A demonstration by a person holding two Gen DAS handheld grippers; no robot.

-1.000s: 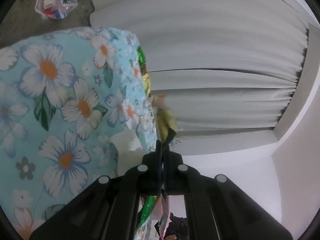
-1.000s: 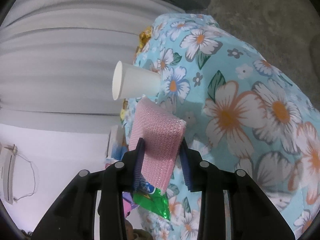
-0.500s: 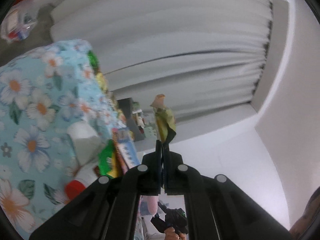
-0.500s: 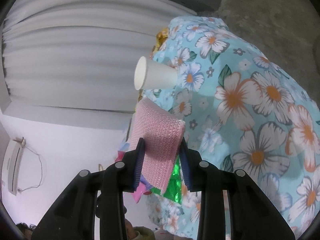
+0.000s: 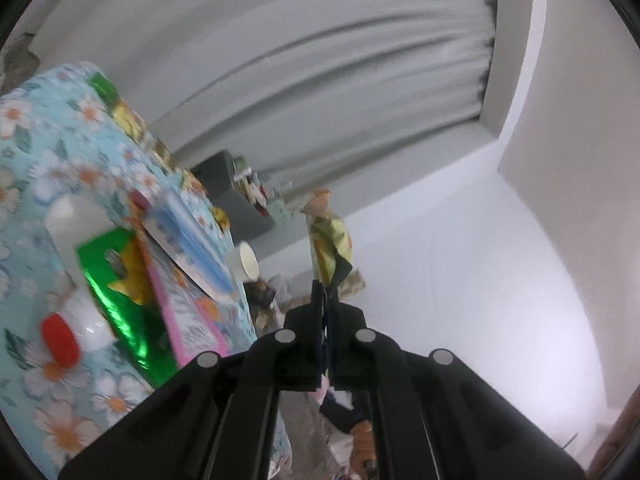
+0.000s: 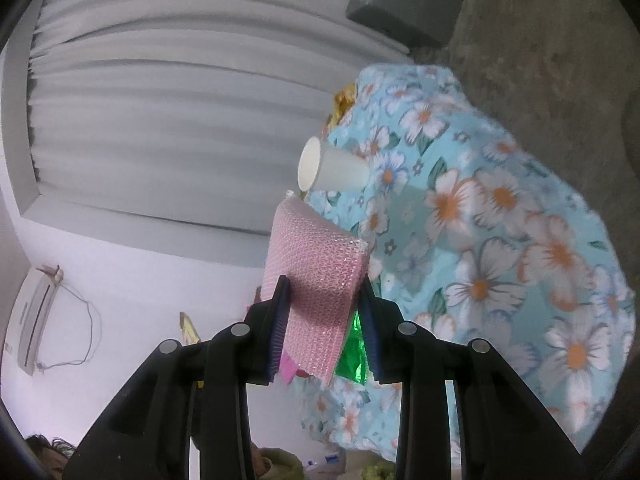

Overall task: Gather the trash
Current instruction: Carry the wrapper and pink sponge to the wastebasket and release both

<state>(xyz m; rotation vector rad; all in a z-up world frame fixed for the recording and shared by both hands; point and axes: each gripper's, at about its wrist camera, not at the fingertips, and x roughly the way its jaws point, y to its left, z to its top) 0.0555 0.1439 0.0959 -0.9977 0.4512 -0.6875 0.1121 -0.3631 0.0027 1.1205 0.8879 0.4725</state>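
My left gripper (image 5: 325, 292) is shut on a crumpled yellow-green wrapper (image 5: 329, 242), held in the air off the table's edge. My right gripper (image 6: 325, 285) is shut on a folded pink bubble-wrap sheet (image 6: 316, 260), raised above the floral tablecloth (image 6: 500, 240). On the table lie a green foil packet (image 5: 120, 292), a pink-edged packet (image 5: 184, 320), a blue and white packet (image 5: 188, 248), a white bottle with a red cap (image 5: 72, 320) and a white paper cup (image 6: 332, 170). The cup (image 5: 247, 261) also shows in the left wrist view.
Grey curtains (image 6: 160, 100) hang behind the table. A dark grey box (image 6: 408, 8) with small items sits on the floor beyond. More gold and green wrappers (image 5: 120, 112) lie at the table's far edge. An air conditioner (image 6: 36, 320) hangs on the wall.
The left gripper has risen and rolled away from the table with the wrapper; several packets and the bottle came into its view. The right gripper has lifted the bubble wrap a little higher.
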